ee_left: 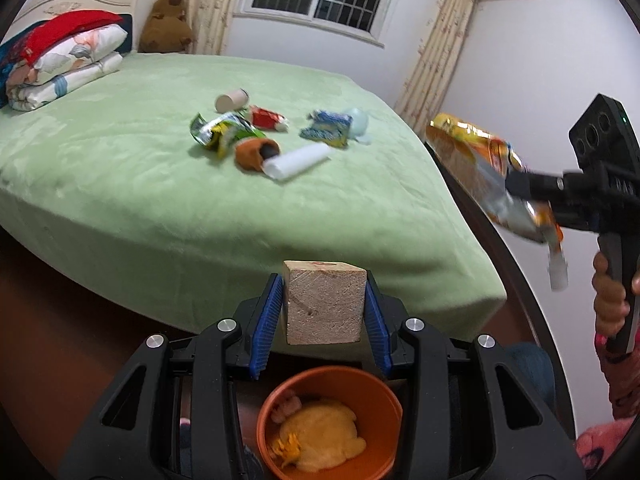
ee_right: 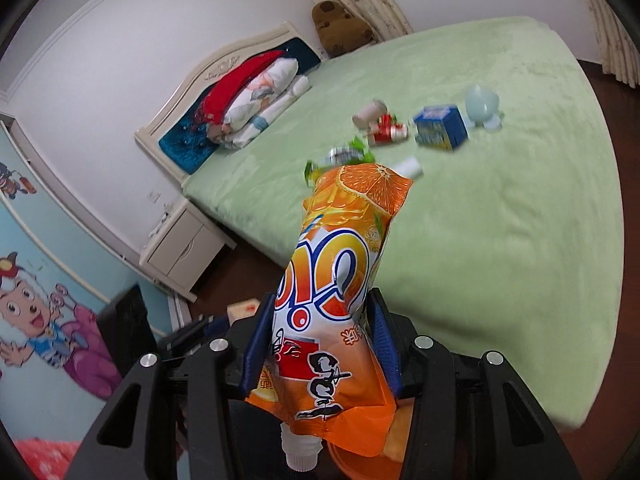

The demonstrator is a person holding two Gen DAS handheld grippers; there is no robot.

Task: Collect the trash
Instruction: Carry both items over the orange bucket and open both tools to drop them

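My left gripper (ee_left: 325, 307) is shut on a pale wooden block (ee_left: 325, 307), its blue pads pressing both sides. Right below it stands an orange bucket (ee_left: 384, 404) holding yellowish trash. My right gripper (ee_right: 324, 340) is shut on an orange juice pouch (ee_right: 344, 280) with a white cap hanging down; the pouch (ee_left: 484, 176) also shows at the right of the left wrist view, held off the bed's edge. Several pieces of litter lie on the green bed (ee_left: 140, 184): a paper tube (ee_left: 232, 99), a green wrapper (ee_left: 222, 132), a red wrapper (ee_left: 267, 118), a blue carton (ee_left: 326, 128), a white roll (ee_left: 298, 162).
Folded bedding (ee_left: 60, 60) and a brown plush toy (ee_left: 166, 26) sit by the headboard. A white nightstand (ee_right: 180, 248) stands beside the bed, with a cartoon wardrobe (ee_right: 44, 300) to its left. A pale blue cup (ee_right: 482, 106) lies near the carton. Dark wooden floor surrounds the bed.
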